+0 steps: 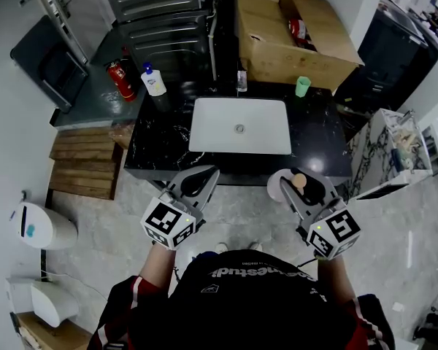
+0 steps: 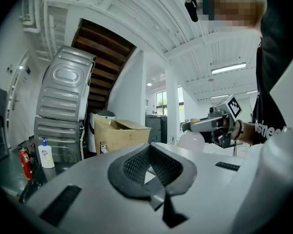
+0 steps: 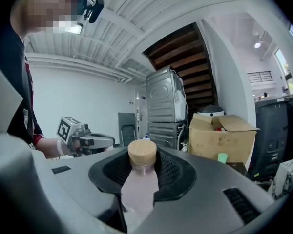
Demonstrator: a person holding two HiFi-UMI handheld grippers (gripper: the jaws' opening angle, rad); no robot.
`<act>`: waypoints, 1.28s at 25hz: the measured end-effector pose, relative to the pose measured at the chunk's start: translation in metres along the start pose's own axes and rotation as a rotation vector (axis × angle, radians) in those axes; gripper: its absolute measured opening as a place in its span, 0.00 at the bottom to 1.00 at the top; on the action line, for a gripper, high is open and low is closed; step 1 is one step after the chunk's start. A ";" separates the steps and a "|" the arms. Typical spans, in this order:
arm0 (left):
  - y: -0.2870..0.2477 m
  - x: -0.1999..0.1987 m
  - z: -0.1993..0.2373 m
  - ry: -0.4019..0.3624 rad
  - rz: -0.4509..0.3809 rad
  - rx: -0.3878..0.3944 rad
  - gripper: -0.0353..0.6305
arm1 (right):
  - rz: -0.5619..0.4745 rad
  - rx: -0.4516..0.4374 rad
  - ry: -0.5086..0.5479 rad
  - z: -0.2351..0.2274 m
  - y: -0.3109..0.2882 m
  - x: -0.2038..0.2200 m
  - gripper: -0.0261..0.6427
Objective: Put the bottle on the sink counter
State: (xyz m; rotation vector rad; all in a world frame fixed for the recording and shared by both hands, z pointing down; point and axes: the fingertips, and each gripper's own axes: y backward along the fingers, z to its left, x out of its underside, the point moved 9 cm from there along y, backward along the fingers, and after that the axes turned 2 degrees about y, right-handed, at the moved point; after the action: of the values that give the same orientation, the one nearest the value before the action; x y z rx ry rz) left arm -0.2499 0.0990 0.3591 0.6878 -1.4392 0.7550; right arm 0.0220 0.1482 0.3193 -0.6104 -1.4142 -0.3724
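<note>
Head view: your right gripper (image 1: 298,187) holds the bottle (image 1: 277,189) just short of the black sink counter (image 1: 160,143).

Left gripper view: your left gripper (image 2: 151,165) has its jaws together, holding nothing.

Right gripper view: the jaws pinch the bottle's neck under its wooden cap (image 3: 142,151). A narrow pinch like this could let the bottle swing or slip before it reaches the counter.

Wooden-capped bottle (image 3: 140,179), glossy marble counter (image 1: 160,141)

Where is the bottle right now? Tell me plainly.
In the head view the bottle sits clamped in the right tongs, lower right, just before the front edge of the black counter and nearer than the white sink.
</note>
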 end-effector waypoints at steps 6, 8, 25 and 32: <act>-0.002 0.003 -0.005 0.000 0.008 -0.001 0.07 | -0.014 -0.016 -0.003 -0.001 0.002 0.001 0.27; -0.003 0.003 -0.006 0.001 0.009 -0.003 0.07 | -0.012 -0.016 -0.004 -0.003 0.003 0.001 0.27; -0.035 -0.001 -0.043 0.002 0.001 -0.088 0.07 | -0.011 -0.090 -0.007 -0.035 0.024 0.013 0.27; -0.048 0.004 -0.047 -0.003 0.022 -0.104 0.07 | 0.011 -0.095 -0.023 -0.050 0.024 0.028 0.27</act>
State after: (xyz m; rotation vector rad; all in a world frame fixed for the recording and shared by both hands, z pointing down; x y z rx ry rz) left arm -0.1836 0.1074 0.3633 0.5938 -1.4797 0.6908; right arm 0.0803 0.1404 0.3405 -0.7017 -1.4206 -0.4264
